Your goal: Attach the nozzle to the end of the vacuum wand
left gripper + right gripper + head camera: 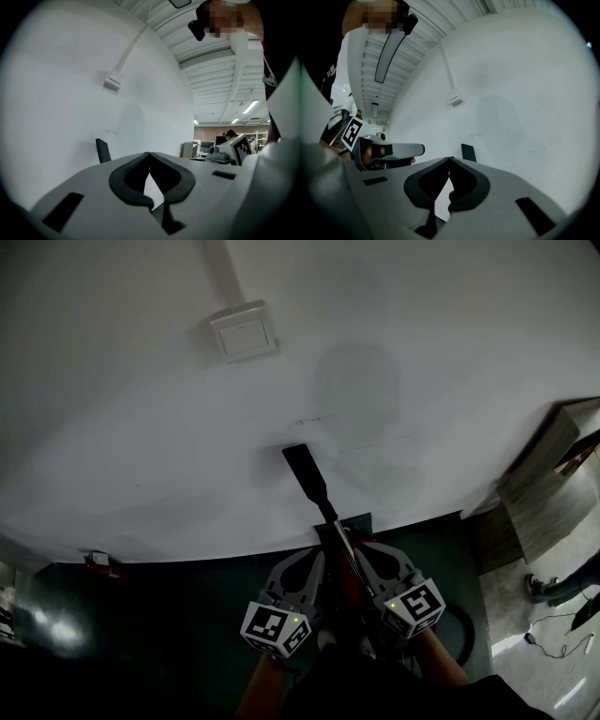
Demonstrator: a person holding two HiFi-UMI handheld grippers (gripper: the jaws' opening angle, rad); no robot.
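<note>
Showing the left hand-held gripper (149,157) closed tip to tip and gripping nothing, with only white wall (56,93) appearing through the gap behind the tips. Showing the right hand-held gripper (450,161) likewise pressed together and empty, with a reddish patch (450,194) lying below the pads, not between them. Flanking the vacuum wand (343,542) from left and right in the head view, both pointing level toward the wall; leaving unclear whether either body is touching the wand. Placing the nozzle (305,465), a flat black piece, at the wand's far end, apparently already seated, near the wall.

Judging the step in hand as checking the joint. Doing it well by lining nozzle and wand on one axis, pressing straight along that axis until fully home, then tugging lightly; first opening one gripper and clamping it on the wand, closed jaws offering no real hold.

Noting around: a wall switch box (244,331) high on the wall, a wooden cabinet (544,479) at right, a person's shoe (534,585) and a thin cable (553,638) beside it, a small red object (98,561) at left. Standing in the way: only the wall just past the nozzle, limiting any forward push.
</note>
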